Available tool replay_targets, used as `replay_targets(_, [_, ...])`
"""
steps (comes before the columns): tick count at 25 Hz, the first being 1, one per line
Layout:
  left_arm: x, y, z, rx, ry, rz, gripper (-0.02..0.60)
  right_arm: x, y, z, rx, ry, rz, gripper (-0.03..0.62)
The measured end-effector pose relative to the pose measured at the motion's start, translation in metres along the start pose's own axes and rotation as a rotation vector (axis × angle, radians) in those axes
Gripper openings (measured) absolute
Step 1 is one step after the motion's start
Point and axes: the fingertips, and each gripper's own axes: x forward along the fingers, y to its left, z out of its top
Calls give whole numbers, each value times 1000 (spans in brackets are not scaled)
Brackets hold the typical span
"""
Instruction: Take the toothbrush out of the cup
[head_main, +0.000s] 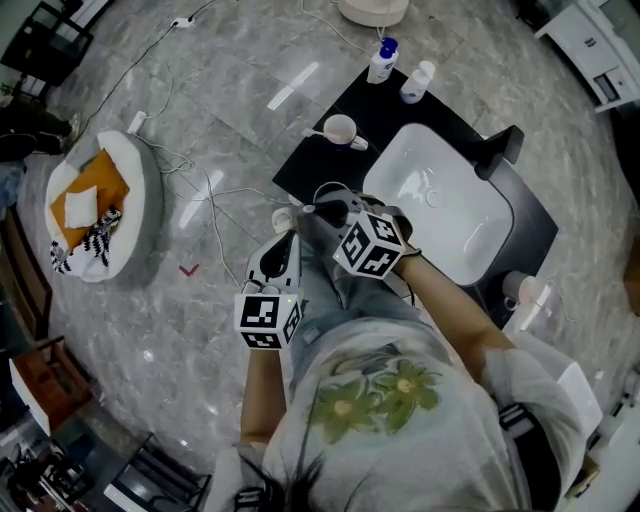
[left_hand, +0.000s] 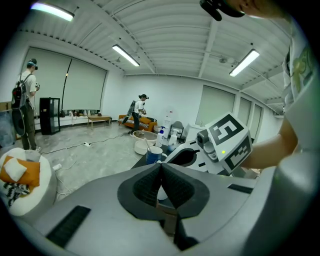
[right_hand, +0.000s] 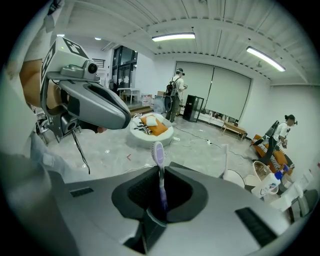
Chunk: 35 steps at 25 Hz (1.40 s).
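1. The right gripper (right_hand: 161, 172) is clenched on a purple plastic toothbrush (right_hand: 158, 152). Its two jaws pinch the handle, and the brush head sticks straight up above them.
2. The left gripper (left_hand: 161, 172) has its jaws squeezed together. There is nothing between them, so it is not carrying anything.
3. The round white cup with a handle (head_main: 340, 128) stands on the flat black counter (head_main: 310, 165). It is on the bare part beside the white sink (head_main: 440, 200), close to the counter's outer edge.
4. The purple toothbrush is not in the cup. It is up in the air in the right gripper, close to the person's body and well apart from the cup.
5. I think the main job is done, because the brush is already out of the cup.
6. What may be left is to put the brush down somewhere. The task does not say where.
7. In the right gripper view, a thin white stick (right_hand: 225, 160) stands up from the cup. It may be a second brush, but it is too small to be sure.
8. A white bottle with a blue cap (head_main: 382, 60) stands near the counter's far corner, away from both grippers.
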Motion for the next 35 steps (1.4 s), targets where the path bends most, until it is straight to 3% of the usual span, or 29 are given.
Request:
replay_targets(17, [0,-15,6,29,-19,-27,18,-52,-19,26,123,-140,-54,55])
replay_targets(27, [-2,-32,16,47,-44,-29,18,-123,-31,61,239,-325,-70,55])
replay_targets(35, [-7,-47,19,62,-54,-41,18,-181,-32,59,307,-410,-83,55])
